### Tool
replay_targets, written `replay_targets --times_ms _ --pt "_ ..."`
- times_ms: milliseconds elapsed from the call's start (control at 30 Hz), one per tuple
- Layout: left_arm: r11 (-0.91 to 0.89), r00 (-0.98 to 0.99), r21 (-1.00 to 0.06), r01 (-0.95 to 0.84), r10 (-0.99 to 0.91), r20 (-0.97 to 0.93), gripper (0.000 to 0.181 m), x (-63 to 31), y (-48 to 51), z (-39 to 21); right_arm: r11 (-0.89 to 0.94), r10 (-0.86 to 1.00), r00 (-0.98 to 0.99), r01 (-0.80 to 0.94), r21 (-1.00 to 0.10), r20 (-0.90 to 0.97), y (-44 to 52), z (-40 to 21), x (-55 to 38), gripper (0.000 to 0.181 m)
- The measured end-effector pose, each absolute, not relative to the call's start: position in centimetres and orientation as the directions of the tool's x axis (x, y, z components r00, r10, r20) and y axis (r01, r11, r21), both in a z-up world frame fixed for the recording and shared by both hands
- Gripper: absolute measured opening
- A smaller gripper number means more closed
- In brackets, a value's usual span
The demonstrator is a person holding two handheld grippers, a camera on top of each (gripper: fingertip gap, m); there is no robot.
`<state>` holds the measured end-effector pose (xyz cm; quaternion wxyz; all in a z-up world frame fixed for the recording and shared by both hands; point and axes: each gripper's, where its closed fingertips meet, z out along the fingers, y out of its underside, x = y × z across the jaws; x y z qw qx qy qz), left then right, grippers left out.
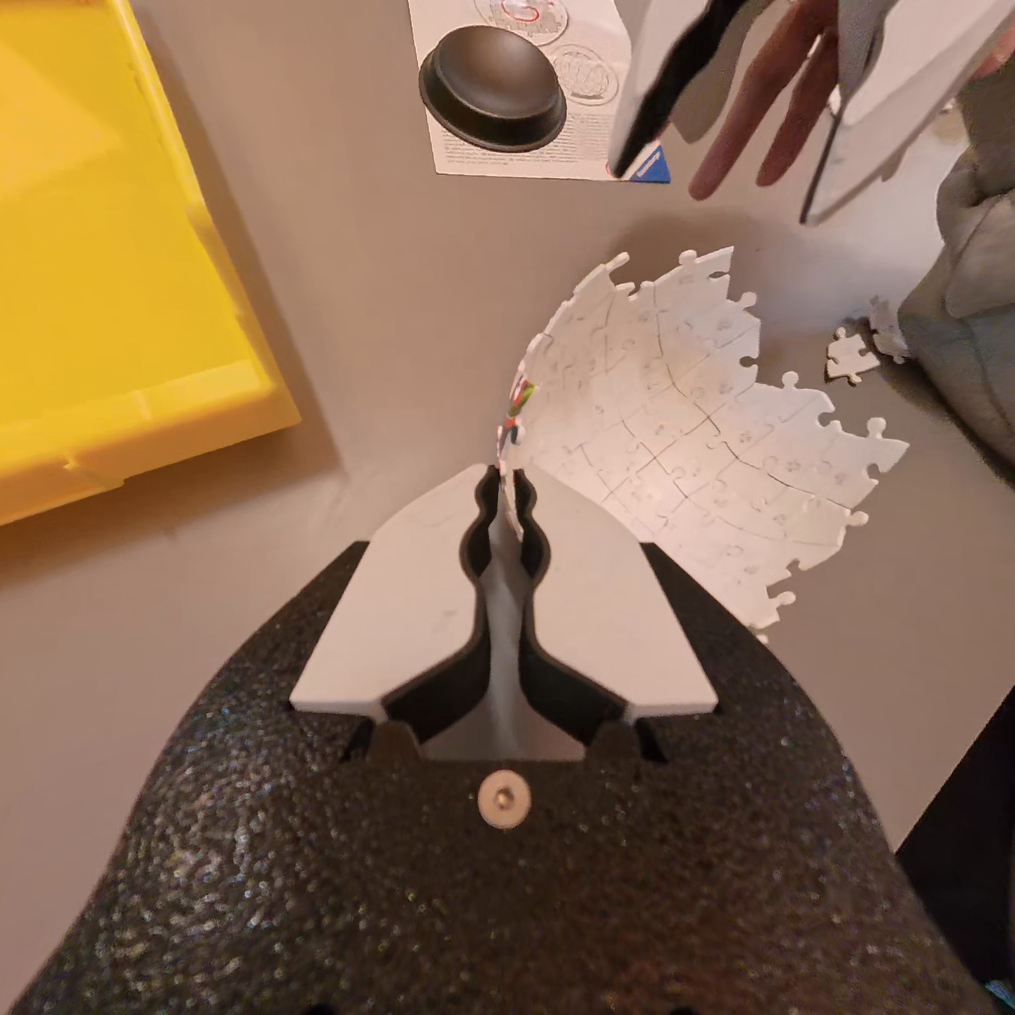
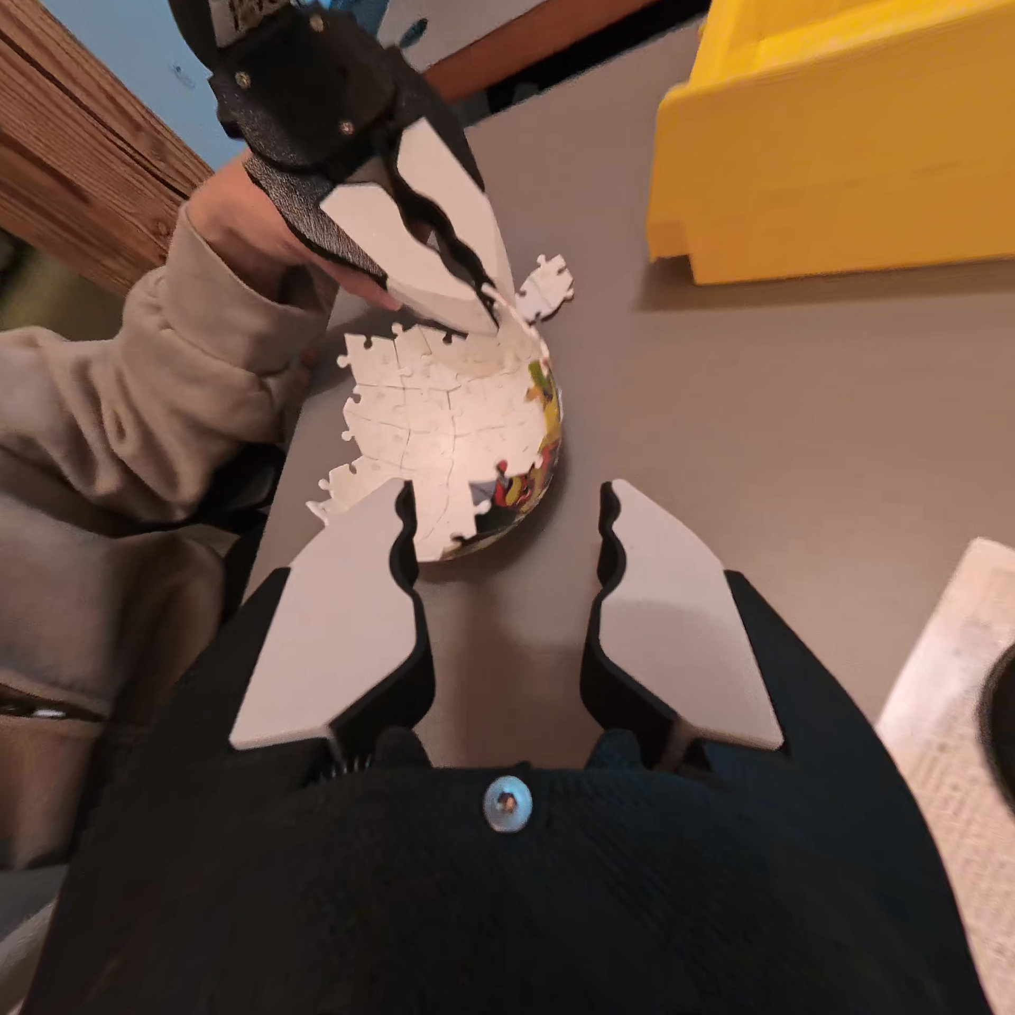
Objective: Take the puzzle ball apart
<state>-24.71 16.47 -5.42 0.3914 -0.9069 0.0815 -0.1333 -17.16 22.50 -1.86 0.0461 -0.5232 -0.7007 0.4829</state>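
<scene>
The puzzle ball is a broken-open shell (image 1: 686,439), white inside with a colourful printed outside, resting on the grey table. In the right wrist view the shell (image 2: 439,417) lies between both grippers. My left gripper (image 1: 508,475) is shut on the shell's rim; it also shows in the right wrist view (image 2: 494,313), pinching the far edge. My right gripper (image 2: 505,494) is open and empty, just short of the shell's near edge; it shows blurred at the top of the left wrist view (image 1: 714,137). Loose white pieces (image 1: 857,351) lie to the right, and another loose piece (image 2: 546,288) lies beyond the shell.
A yellow bin (image 1: 110,274) stands at the left, also seen in the right wrist view (image 2: 824,165). A black round stand (image 1: 491,93) sits on a printed sheet (image 1: 549,159) at the back. A person's beige sleeve (image 2: 165,395) is by the table edge.
</scene>
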Motion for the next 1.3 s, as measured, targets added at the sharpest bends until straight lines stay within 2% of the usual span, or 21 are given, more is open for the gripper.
replay_targets --times_ms 100,167,233,333,400,567,633,767,967,1100,1300 --pt "-0.69 0.952 -0.722 -0.05 -0.253 0.176 0.004 -24.8 16.2 -5.5 0.036 0.766 -0.472 0.71 -0.704 -0.436 21.2 -2.7 -15.9 0.07" --pt "-0.694 0.951 -0.718 -0.051 -0.252 0.176 0.005 -24.9 16.1 -5.6 0.184 0.747 -0.557 0.697 -0.693 -0.363 20.6 -3.7 -14.0 0.082" --pt "-0.696 0.951 -0.716 -0.05 -0.251 0.178 0.005 -24.9 16.0 -5.7 0.303 0.764 -0.602 0.651 -0.696 -0.231 21.1 -5.1 -13.3 0.095" --pt "-0.697 0.95 -0.716 -0.047 -0.253 0.183 0.004 -24.9 16.0 -5.7 0.43 0.781 -0.623 0.483 -0.763 0.046 21.6 -6.7 -15.3 0.101" --pt "-0.702 0.952 -0.712 -0.038 -0.242 0.188 0.004 -25.1 16.1 -5.9 0.495 0.772 -0.621 0.453 -0.741 0.135 21.6 -7.3 -15.8 0.102" --pt "-0.714 0.951 -0.7 -0.032 -0.236 0.198 0.004 -25.1 15.9 -6.1 0.452 0.727 -0.669 0.297 -0.841 0.155 18.7 -6.5 -17.1 0.107" --pt "-0.716 0.95 -0.697 -0.032 -0.239 0.202 0.004 -25.0 15.8 -6.1 0.452 0.703 -0.695 0.27 -0.85 0.153 18.1 -6.9 -16.8 0.108" --pt "-0.721 0.95 -0.693 -0.026 -0.233 0.206 0.004 -25.0 15.8 -6.3 0.467 0.706 -0.685 0.256 -0.846 0.182 18.1 -7.0 -16.8 0.11" --pt "-0.731 0.948 -0.68 -0.055 -0.252 0.195 0.007 -24.5 15.9 -6.5 0.566 0.692 -0.675 0.287 -0.773 0.256 18.2 -8.7 -17.4 0.108" --pt "-0.733 0.946 -0.675 -0.08 -0.27 0.181 0.011 -24.2 15.9 -6.7 0.579 0.672 -0.688 0.257 -0.774 0.274 17.9 -8.6 -17.3 0.095" --pt "-0.71 0.946 -0.701 -0.074 -0.273 0.176 0.015 -24.0 16.2 -6.1 0.579 0.669 -0.682 0.228 -0.783 0.296 17.5 -8.0 -17.6 0.094"
